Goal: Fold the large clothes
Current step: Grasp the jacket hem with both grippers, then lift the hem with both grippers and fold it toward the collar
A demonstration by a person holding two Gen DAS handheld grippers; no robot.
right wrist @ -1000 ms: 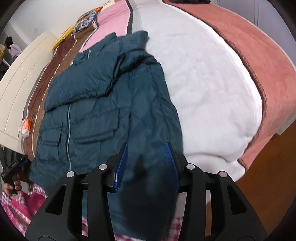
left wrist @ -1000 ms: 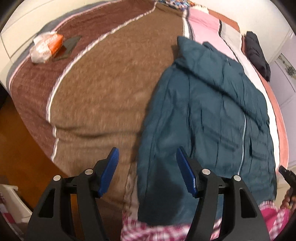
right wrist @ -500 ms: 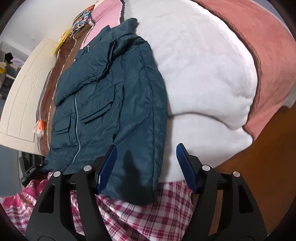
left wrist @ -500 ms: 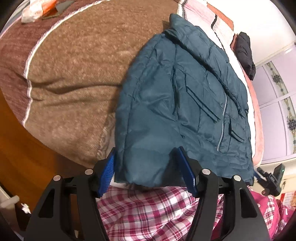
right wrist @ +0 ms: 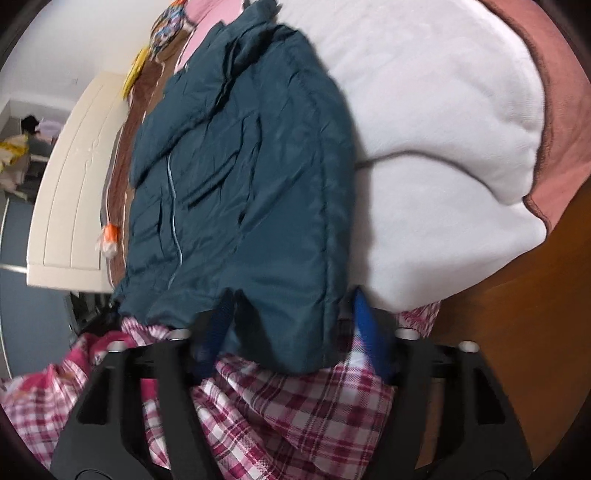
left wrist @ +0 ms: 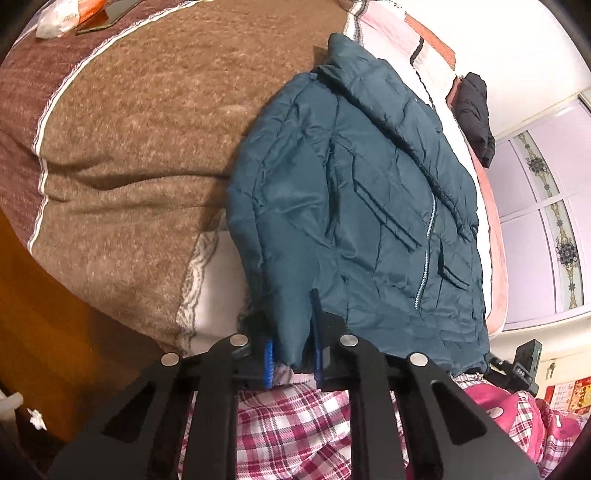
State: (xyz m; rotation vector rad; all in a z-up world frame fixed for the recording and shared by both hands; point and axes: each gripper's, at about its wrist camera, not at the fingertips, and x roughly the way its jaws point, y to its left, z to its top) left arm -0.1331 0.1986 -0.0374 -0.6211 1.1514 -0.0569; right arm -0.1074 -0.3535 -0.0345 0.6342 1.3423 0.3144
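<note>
A teal puffer jacket lies front up on the bed, collar far, hem at the near edge. My left gripper is closing its jaws, and the blue pads pinch the hem's left corner. In the right wrist view the same jacket spreads ahead. My right gripper straddles the hem's right corner. Its jaws are closing with the fabric between them. The right pad still stands a little off the cloth.
The bed has a brown blanket on the left and a white and pink cover on the right. A black garment and an orange-white packet lie farther off. A person's plaid trousers are below both grippers. Wooden floor shows beside the bed.
The left jaws went from wide open around the hem corner to pinched on it. The right jaws narrowed around the other corner, and that gripper moved down to the hem.
</note>
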